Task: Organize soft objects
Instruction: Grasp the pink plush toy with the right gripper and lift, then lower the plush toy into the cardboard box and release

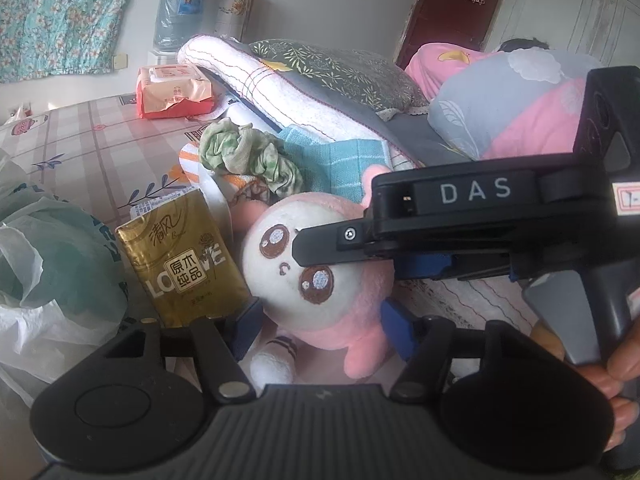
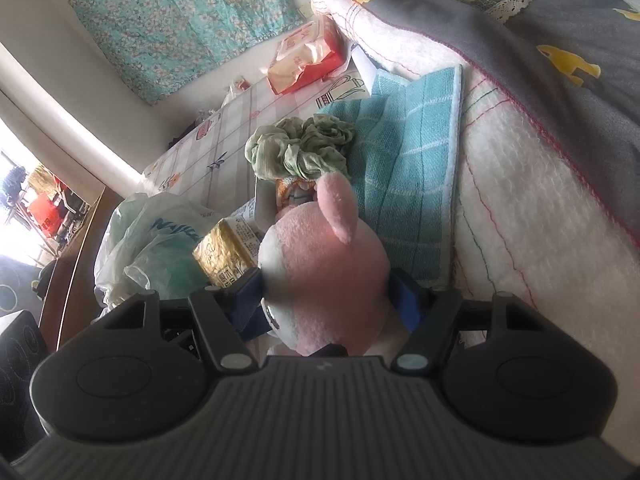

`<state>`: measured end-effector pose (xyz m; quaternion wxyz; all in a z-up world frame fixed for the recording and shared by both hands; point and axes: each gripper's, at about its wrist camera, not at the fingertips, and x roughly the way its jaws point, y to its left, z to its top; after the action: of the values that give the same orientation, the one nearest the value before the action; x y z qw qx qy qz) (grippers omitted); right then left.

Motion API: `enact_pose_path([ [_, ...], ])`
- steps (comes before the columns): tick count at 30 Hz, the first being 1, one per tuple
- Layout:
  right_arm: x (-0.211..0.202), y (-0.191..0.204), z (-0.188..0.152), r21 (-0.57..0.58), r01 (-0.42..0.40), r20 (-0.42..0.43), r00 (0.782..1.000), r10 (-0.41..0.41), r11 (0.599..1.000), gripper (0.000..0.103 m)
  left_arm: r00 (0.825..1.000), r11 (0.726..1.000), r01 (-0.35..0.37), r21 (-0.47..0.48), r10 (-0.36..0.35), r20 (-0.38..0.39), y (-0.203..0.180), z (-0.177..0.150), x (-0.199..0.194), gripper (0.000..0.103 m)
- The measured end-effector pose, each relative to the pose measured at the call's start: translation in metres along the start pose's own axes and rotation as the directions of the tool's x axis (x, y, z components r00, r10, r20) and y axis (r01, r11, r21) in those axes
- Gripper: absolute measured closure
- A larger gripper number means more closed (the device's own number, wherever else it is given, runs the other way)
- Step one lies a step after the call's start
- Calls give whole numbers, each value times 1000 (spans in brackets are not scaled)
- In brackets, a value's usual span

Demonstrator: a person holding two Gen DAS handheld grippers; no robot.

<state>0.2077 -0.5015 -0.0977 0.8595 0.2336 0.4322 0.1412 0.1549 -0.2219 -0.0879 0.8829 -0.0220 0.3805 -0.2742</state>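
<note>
The pink plush doll [image 1: 316,280] – white face, brown eyes – sits between the spread left tongs [image 1: 320,324], ungripped; the right tongs [image 2: 324,304] clamp its head.

wall [image 1: 320,8]: pale grey | door [image 1: 452,12]: dark red | window [image 2: 24,200]: bright daylight

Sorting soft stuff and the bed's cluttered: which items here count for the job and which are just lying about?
Job items:
pink plush toy, between both grippers' fingers
green crumpled cloth
teal towel

Lying about:
gold tissue pack
plastic bags
orange wipes pack
water jug
</note>
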Motion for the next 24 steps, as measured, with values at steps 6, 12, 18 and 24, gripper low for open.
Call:
enact_pose_path([
  [6, -18, 7, -7, -6, 16, 31, 999, -16, 1000, 39, 999, 999, 27, 20, -28, 21, -7, -1, -14, 38],
  [12, -62, 32, -16, -62, 32, 111, 994, -26, 998, 39, 994, 997, 56, 53, -61, 90, -18, -1, -51, 38],
  [18, -105, 82, -24, -152, -28, 161, 986, 53, 988, 39, 983, 997, 8, 75, -21, 185, -22, 1, -115, 38],
  [24, -117, 162, -30, -292, -169, 133, 968, 215, 941, 39, 952, 996, -84, -25, 87, 295, 9, -1, -199, 37],
])
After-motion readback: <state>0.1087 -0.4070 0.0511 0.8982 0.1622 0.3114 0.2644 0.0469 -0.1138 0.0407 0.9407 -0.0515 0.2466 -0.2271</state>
